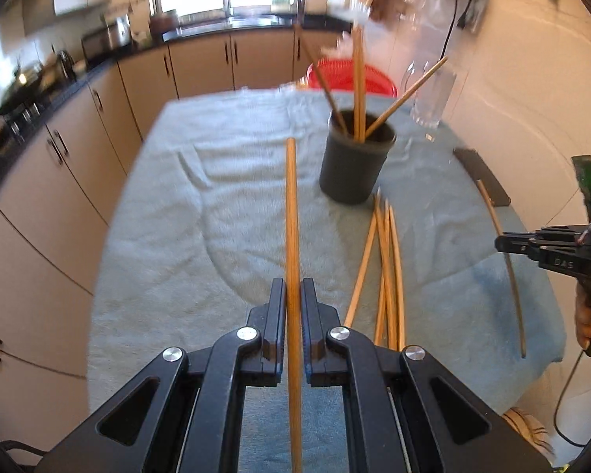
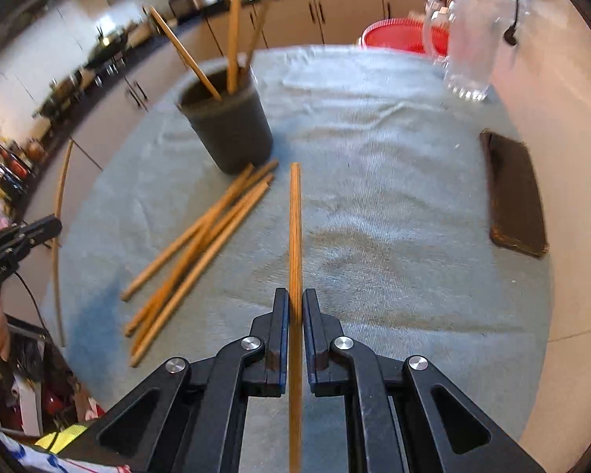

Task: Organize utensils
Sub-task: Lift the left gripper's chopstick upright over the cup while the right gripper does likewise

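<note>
In the left wrist view my left gripper [image 1: 293, 295] is shut on a wooden chopstick [image 1: 291, 213] that points ahead above the cloth. A dark cup [image 1: 354, 165] stands beyond it to the right, with three chopsticks leaning inside. Several loose chopsticks [image 1: 386, 268] lie on the cloth just in front of the cup. In the right wrist view my right gripper [image 2: 295, 299] is shut on another chopstick [image 2: 295, 232]. There the cup [image 2: 228, 126] is ahead to the left, and the loose chopsticks [image 2: 201, 248] lie left of the fingers.
A blue-grey towel [image 2: 374, 181] covers the round table. A dark flat case [image 2: 516, 197] lies near its right edge. A clear glass jug [image 2: 469, 39] and a red basket [image 2: 398, 33] stand at the back. Kitchen cabinets [image 1: 59, 181] run along the left.
</note>
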`<state>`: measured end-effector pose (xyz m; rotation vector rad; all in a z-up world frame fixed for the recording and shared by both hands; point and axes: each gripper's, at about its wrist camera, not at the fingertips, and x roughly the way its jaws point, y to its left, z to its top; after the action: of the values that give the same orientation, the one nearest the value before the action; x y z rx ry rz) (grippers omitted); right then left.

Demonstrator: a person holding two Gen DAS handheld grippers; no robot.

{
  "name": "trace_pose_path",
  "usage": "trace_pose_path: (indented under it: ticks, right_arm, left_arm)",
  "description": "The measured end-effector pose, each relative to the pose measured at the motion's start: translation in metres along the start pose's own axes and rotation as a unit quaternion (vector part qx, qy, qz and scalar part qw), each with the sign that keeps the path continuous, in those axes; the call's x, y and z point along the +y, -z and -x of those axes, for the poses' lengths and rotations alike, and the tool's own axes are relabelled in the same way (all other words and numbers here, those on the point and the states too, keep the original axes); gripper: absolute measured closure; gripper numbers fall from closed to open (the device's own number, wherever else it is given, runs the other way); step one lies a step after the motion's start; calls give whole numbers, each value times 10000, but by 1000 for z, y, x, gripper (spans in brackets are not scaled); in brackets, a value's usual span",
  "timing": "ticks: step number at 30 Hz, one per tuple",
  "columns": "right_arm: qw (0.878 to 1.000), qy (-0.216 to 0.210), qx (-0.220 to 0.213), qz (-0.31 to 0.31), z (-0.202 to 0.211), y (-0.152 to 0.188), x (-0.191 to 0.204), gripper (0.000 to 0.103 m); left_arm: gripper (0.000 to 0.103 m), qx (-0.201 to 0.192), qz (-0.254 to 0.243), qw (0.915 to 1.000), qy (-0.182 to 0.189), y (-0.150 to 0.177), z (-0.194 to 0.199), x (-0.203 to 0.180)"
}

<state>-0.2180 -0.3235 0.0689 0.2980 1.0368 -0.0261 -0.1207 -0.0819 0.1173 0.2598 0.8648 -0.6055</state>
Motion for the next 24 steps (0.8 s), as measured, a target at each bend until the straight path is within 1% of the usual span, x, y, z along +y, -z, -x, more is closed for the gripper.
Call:
trace_pose_path:
  ticks: [1, 4, 9, 15, 18, 21, 24]
  right_arm:
    - [9999, -12, -115, -1, 5, -3, 3, 96]
    - [9988, -63, -489, -31, 24, -7, 11, 96]
    - [9909, -142, -1334, -120, 64, -17, 23, 96]
    - [9720, -431, -2289, -325, 98, -49, 38, 96]
    - [9616, -546, -2663, -373, 107, -71, 47, 96]
    - [9501, -447, -3065, -366, 112, -92, 57, 96]
    - [9407, -349, -3353, -383, 107, -113, 66, 96]
  left_arm:
    - [96, -96, -28, 9999, -12, 5, 10, 2]
    - [96, -376, -25, 9993, 47, 3, 29, -3]
    - [96, -974, 259, 9947, 209, -19, 56, -4]
    - [96, -1568, 642, 9846, 435, -61, 75, -2]
    - [96, -1850, 872, 9769, 624, -83, 80, 2]
    - [96, -2027, 1143, 9690, 831, -105, 77, 7]
    - [96, -2070, 1360, 9642, 945, -125, 66, 12]
